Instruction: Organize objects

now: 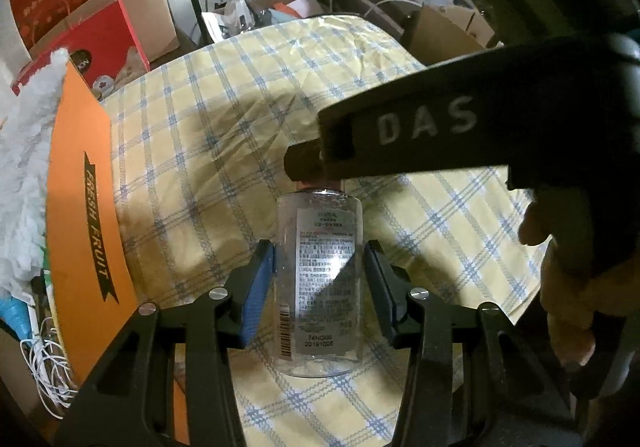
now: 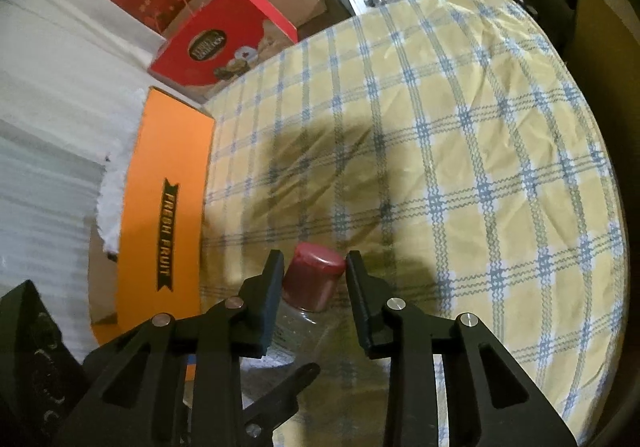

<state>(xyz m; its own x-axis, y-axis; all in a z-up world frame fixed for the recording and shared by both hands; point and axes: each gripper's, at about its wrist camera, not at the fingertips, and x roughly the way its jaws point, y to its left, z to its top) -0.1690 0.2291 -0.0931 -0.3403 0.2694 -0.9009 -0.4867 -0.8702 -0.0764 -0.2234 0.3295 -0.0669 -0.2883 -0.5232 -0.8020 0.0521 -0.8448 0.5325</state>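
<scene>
A clear plastic bottle [image 1: 320, 279] with a printed label stands between the blue pads of my left gripper [image 1: 319, 259], which is shut on its body above the checked tablecloth [image 1: 224, 135]. The bottle's dark red cap [image 2: 314, 281] sits between the fingers of my right gripper [image 2: 314, 267], which close on it from both sides. In the left wrist view the right gripper [image 1: 316, 163] reaches in from the right and covers the cap. The bottle's clear shoulder [image 2: 304, 323] shows below the cap in the right wrist view.
An orange "FRESH FRUIT" box [image 1: 88, 215] lies along the table's left edge, also in the right wrist view [image 2: 168, 207]. Red gift boxes [image 2: 224, 43] and cardboard boxes [image 1: 148, 11] stand behind it. White fluffy cloth [image 1: 24, 167] and cables [image 1: 48, 367] lie at the left.
</scene>
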